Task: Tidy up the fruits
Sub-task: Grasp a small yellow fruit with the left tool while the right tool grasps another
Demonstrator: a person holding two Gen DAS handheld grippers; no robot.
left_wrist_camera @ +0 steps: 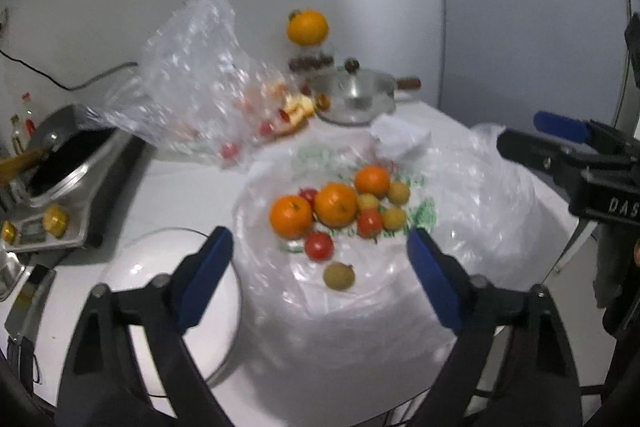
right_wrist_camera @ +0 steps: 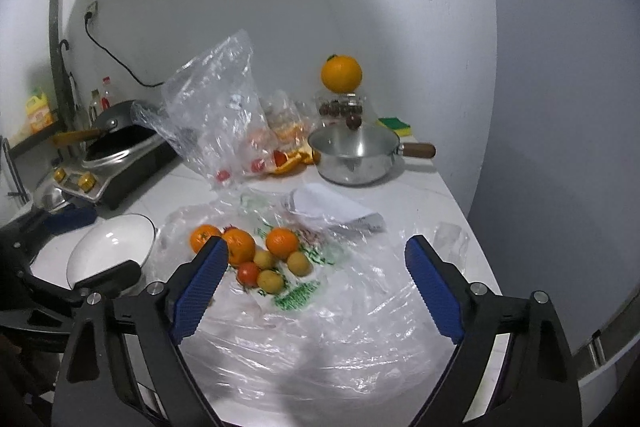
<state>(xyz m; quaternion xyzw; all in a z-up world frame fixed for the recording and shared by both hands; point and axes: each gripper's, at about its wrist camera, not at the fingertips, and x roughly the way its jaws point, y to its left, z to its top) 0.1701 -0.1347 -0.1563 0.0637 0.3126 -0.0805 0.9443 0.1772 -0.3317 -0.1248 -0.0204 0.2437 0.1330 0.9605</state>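
Observation:
Three oranges [left_wrist_camera: 336,205] [right_wrist_camera: 239,246], red tomatoes [left_wrist_camera: 319,246] [right_wrist_camera: 248,273] and several small yellow-green fruits [left_wrist_camera: 339,276] [right_wrist_camera: 270,281] lie in a heap on a flattened clear plastic bag [left_wrist_camera: 360,307] [right_wrist_camera: 340,327] on the white counter. My left gripper [left_wrist_camera: 320,233] hovers open just in front of the heap, nothing between its blue pads. My right gripper [right_wrist_camera: 317,242] is open too, right of the fruit over bare plastic; it also shows at the right edge of the left wrist view [left_wrist_camera: 519,130]. A white bowl [left_wrist_camera: 132,267] [right_wrist_camera: 148,227] stands left of the bag, under my left gripper [right_wrist_camera: 115,241].
Behind the heap stand an upright clear bag with fruit and peel [left_wrist_camera: 192,87] [right_wrist_camera: 216,107], a lidded steel pot [left_wrist_camera: 356,95] [right_wrist_camera: 354,155] and a big orange on a clear box [left_wrist_camera: 307,27] [right_wrist_camera: 341,74]. A wok on a cooker [left_wrist_camera: 60,163] [right_wrist_camera: 116,143] sits left. Crumpled paper [left_wrist_camera: 400,139] lies mid-counter.

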